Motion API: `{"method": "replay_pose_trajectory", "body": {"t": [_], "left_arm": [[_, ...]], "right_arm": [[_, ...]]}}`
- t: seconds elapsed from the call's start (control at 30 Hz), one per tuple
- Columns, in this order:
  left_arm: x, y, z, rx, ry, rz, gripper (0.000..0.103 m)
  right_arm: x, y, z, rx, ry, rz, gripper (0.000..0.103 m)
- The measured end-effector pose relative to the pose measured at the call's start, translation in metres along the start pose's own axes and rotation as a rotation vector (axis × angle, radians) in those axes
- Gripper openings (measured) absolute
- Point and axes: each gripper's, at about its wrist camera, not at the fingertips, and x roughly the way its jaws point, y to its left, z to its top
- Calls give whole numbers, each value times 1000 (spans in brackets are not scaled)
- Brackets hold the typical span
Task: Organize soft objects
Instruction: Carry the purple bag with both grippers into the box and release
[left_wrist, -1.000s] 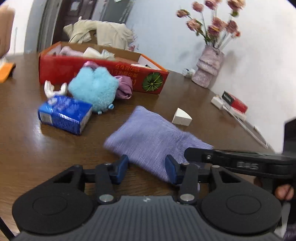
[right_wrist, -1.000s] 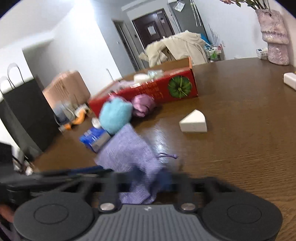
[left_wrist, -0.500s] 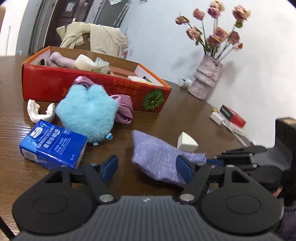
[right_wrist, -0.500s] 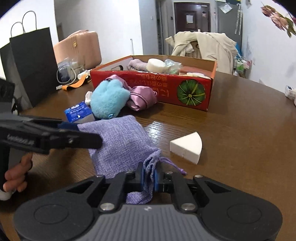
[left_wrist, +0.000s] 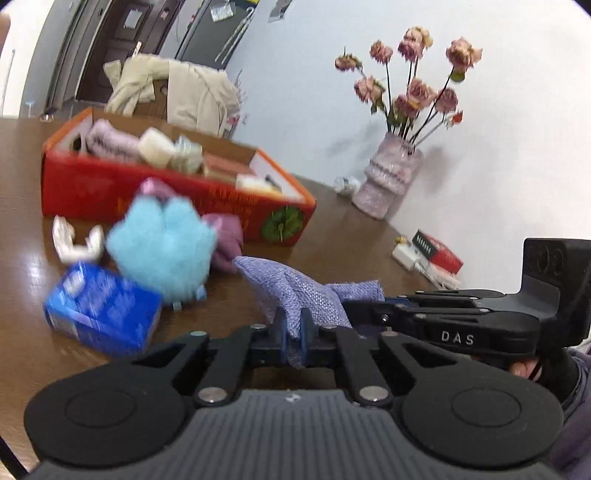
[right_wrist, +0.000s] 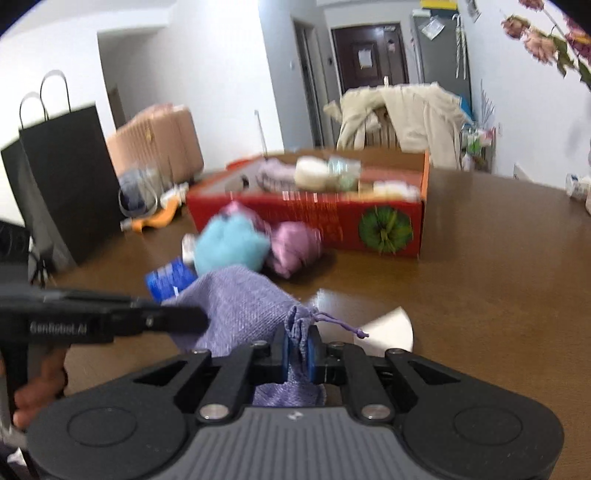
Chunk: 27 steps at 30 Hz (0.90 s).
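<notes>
Since half second ago left hand-held gripper (left_wrist: 291, 328) snapped closed, now pinching lavender pouch (left_wrist: 295, 291) corner. Right hand-held gripper (right_wrist: 298, 349) clamped on pouch's drawstring neck. Pouch stretched between both, off table (right_wrist: 498, 277), in front of red box (right_wrist: 332, 221).

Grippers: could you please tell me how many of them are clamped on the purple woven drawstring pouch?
2: the left gripper pinches one end of the purple woven drawstring pouch; the right gripper pinches its gathered drawstring neck.
</notes>
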Motion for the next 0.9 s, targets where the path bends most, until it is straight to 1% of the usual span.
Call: {"method": "replay_pose_trajectory", "body": {"t": [0.1, 0.17, 0.2, 0.27, 0.3, 0.37, 0.4, 0.43, 0.5, 0.57, 0.6, 0.63, 0.67, 0.73, 0.77, 0.8, 0.83, 0.87, 0.9], "left_arm": [[-9, -3, 43, 94, -72, 4, 7], [-3, 0, 79, 157, -94, 19, 7], [5, 5, 97, 166, -93, 32, 7], [35, 20, 134, 167, -49, 53, 7], [57, 31, 151, 153, -21, 82, 7], [100, 50, 172, 127, 49, 106, 7], [119, 59, 178, 115, 78, 117, 7], [137, 67, 181, 111, 105, 134, 7], [169, 80, 182, 108, 146, 162, 7], [188, 95, 176, 88, 174, 206, 8], [197, 99, 173, 82, 205, 228, 9], [200, 101, 169, 78, 221, 240, 11], [202, 102, 166, 82, 230, 231, 13], [199, 102, 164, 102, 226, 216, 16], [197, 103, 164, 100, 225, 214, 18], [195, 104, 165, 91, 231, 219, 27], [191, 104, 165, 87, 234, 226, 40], [188, 104, 168, 84, 229, 233, 45], [180, 103, 170, 85, 213, 239, 53]], "right_arm": [[5, 2, 44, -30, -56, 12, 9], [23, 1, 84, -78, -75, 17, 9], [38, -3, 105, -91, -75, 12, 9], [77, -12, 144, -105, -38, -11, 9], [95, -16, 158, -114, -22, -32, 9], [144, -28, 183, -117, 64, -76, 9], [169, -35, 190, -109, 106, -98, 9], [191, -40, 193, -101, 150, -120, 9], [221, -47, 193, -120, 210, -178, 9], [239, -52, 187, -112, 252, -212, 9], [244, -54, 184, -109, 270, -231, 10], [248, -55, 181, -114, 289, -255, 12], [251, -54, 178, -126, 305, -271, 13], [253, -55, 177, -133, 322, -280, 13], [253, -56, 178, -124, 329, -284, 15], [253, -56, 179, -117, 335, -291, 19], [253, -55, 179, -113, 342, -300, 28], [252, -57, 180, -101, 346, -307, 37], [249, -57, 181, -94, 345, -300, 39]]}}
